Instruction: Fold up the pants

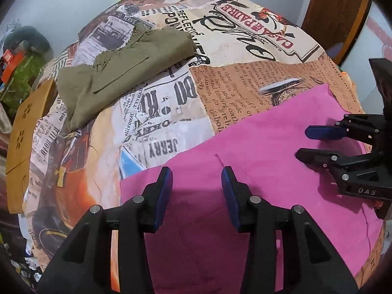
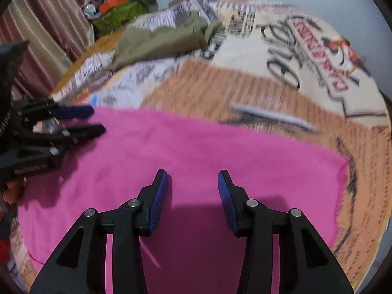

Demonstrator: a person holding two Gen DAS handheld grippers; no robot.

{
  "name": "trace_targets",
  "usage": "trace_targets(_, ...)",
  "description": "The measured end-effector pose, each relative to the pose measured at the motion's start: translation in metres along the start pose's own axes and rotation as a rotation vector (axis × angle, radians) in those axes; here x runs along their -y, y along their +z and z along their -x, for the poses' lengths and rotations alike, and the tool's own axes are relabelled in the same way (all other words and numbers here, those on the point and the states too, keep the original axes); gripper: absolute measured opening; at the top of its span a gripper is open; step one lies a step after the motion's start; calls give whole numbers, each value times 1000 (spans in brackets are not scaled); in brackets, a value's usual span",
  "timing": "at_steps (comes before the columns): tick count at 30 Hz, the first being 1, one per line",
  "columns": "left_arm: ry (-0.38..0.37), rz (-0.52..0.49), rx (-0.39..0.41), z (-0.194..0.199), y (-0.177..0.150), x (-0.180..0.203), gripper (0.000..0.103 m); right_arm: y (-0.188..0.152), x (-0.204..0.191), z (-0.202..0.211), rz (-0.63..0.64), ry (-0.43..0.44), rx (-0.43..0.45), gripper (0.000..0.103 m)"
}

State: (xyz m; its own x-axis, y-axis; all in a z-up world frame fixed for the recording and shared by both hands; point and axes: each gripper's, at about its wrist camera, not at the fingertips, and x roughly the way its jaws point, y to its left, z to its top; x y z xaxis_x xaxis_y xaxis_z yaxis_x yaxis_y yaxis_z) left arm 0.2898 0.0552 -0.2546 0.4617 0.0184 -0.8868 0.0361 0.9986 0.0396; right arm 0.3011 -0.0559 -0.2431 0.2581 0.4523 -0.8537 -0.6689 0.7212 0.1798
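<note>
Left wrist view, pink pants [image 1: 245, 171] flat on bedspread [image 1: 171, 112], no containers

Pale wall [image 1: 73, 0], wood door [image 1: 335, 12], striped curtain [image 2: 36, 24], newsprint bedcover [image 1: 171, 112]

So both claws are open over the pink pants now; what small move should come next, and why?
Probably lift both claws clear. The left claw and the right claw stand open with nothing between the pads, and the pink pants lie flat in a neat folded shape on the printed cloth. The olive garment behind looks less tidy.
</note>
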Motion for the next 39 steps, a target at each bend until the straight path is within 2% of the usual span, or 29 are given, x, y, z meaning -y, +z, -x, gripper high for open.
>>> trace_targets(2, 33, -4, 6, 2, -3, -2, 52, -4, 4, 3, -11, 17, 4, 39)
trace_targets(5, 39, 4, 15, 6, -10, -9, 54, -9, 8, 10, -21, 25, -9, 39)
trace_targets(10, 27, 30, 26, 16, -27, -17, 55, -33, 2, 27, 14, -22, -7, 43)
trace_targets(12, 43, 24, 45, 25, -34, -15, 55, -42, 1, 36, 15, -48, 3, 47)
trace_targets(19, 89, -22, 59, 44, -63, -2, 56, -72, -3, 63, -9, -96, 17, 48)
trace_targets(27, 95, 15, 73, 63, -88, -2, 59, -107, 1, 83, -121, -86, 26, 49)
trace_targets(28, 95, 15, 75, 66, -90, -1, 62, -111, 2, 86, -136, -87, 26, 49)
trace_targets(33, 134, -21, 92, 80, -104, 6, 63, -133, 10, 97, -224, -74, 36, 49)
trace_targets(36, 160, -30, 97, 90, -109, 7, 63, -140, 9, 101, -246, -84, 33, 49)
trace_targets(39, 154, -8, 105, 101, -112, 3, 63, -141, 7, 106, -244, -93, 33, 49)
